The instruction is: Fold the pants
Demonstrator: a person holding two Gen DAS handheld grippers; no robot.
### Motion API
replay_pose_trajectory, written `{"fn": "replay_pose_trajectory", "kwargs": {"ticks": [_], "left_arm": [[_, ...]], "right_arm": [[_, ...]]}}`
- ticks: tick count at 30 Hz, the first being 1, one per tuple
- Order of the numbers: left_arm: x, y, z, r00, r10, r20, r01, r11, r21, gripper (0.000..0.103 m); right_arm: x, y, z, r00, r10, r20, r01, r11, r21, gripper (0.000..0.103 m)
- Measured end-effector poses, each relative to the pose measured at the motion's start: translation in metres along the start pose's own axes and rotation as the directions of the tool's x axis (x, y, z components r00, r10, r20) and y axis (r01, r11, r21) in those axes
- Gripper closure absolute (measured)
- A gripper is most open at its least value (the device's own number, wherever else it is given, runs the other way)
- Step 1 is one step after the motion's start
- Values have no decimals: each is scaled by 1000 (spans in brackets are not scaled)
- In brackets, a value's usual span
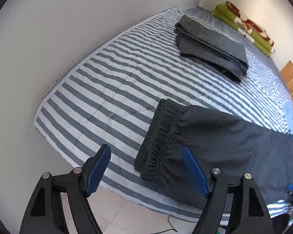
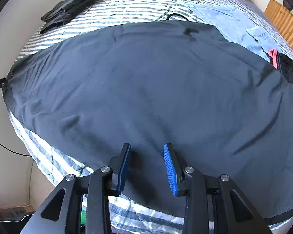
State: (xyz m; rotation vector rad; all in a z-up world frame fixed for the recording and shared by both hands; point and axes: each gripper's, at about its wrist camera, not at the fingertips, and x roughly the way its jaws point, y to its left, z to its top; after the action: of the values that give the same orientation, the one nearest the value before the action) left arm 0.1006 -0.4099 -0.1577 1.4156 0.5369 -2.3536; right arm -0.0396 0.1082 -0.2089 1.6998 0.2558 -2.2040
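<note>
Dark grey pants (image 2: 146, 87) lie spread flat across the striped bed cover (image 1: 107, 89). Their gathered elastic band (image 1: 160, 140) shows in the left wrist view, near the front edge of the bed. My left gripper (image 1: 146, 147) hangs just above that band, open wide, and its right finger (image 1: 193, 167) is over the cloth with nothing pinched. My right gripper (image 2: 146, 145) points down over the near edge of the pants. Its blue pads stand partly apart, and flat cloth lies below the gap without being gripped.
A folded dark grey garment (image 1: 211, 44) lies further back on the bed. Light blue denim (image 2: 230, 25) and a black and pink item (image 2: 283, 66) sit to the right. Green bedding (image 1: 242, 25) lines the far wall. Tiled floor (image 1: 127, 214) and a cable (image 2: 2, 142) lie below the bed edge.
</note>
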Motion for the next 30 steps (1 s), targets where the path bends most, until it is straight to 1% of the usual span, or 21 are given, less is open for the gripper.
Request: {"fn": "replay_pose_trajectory", "kwargs": {"ticks": [1, 6, 7, 8, 9, 11, 12, 13, 15, 16, 20, 23, 24, 26, 28, 30], "left_arm": [[8, 1, 0, 1000, 0, -30, 0, 1000, -4, 24], [42, -1, -11, 995, 11, -99, -13, 1000, -14, 24], [43, -2, -14, 997, 28, -70, -28, 1000, -5, 24], [45, -6, -16, 998, 40, -57, -40, 999, 6, 24], [45, -11, -19, 997, 65, -40, -65, 998, 7, 27], [44, -19, -22, 996, 82, -16, -82, 997, 10, 45], [41, -23, -23, 998, 63, -6, -63, 998, 1, 67], [40, -26, -23, 998, 57, -6, -57, 998, -14, 77], [37, -29, -20, 997, 73, -1, -73, 997, -33, 81], [33, -32, -19, 998, 64, 7, -64, 997, -47, 84], [17, -32, -4, 999, 5, 32, -2, 996, -84, 86], [4, -30, 3, 998, -18, 52, 23, 995, -92, 86], [-1, -29, 2, 998, -19, 55, 23, 996, -86, 87], [-3, -33, 3, 998, -8, 56, 12, 997, -74, 87], [-3, -35, 3, 999, -9, 54, 13, 997, -75, 87], [-7, -33, 1, 998, -17, 54, 22, 996, -90, 87]], "right_arm": [[-2, 1, 0, 1000, -2, 4, 2, 1000, -3, 71], [-6, 5, 2, 999, -21, 31, 21, 1000, -18, 71], [-8, 5, 2, 999, -15, 37, 16, 1000, -14, 71], [-9, 4, 1, 999, -12, 40, 13, 1000, -9, 71], [-10, 3, 1, 999, -11, 43, 11, 1000, -5, 71], [-10, 2, 0, 999, -10, 46, 10, 1000, 3, 71], [-9, 2, 0, 999, -9, 45, 9, 1000, 5, 72], [-9, 2, 0, 999, -9, 44, 9, 1000, 7, 71], [-7, 4, 1, 999, -4, 42, 3, 1000, 10, 71], [-8, 4, 0, 999, -2, 44, 1, 1000, 12, 71], [-10, 2, -3, 998, 29, 55, -29, 999, 14, 71], [4, 6, -7, 1000, 8, 2, -8, 1000, -23, 71], [11, 7, -10, 1000, -12, -23, 11, 999, -44, 71], [12, 9, -10, 999, -29, -13, 28, 997, -74, 70], [5, 6, -6, 1000, -24, 1, 24, 999, -45, 70], [-8, -1, -1, 998, 30, 46, -31, 1000, 4, 70]]}}
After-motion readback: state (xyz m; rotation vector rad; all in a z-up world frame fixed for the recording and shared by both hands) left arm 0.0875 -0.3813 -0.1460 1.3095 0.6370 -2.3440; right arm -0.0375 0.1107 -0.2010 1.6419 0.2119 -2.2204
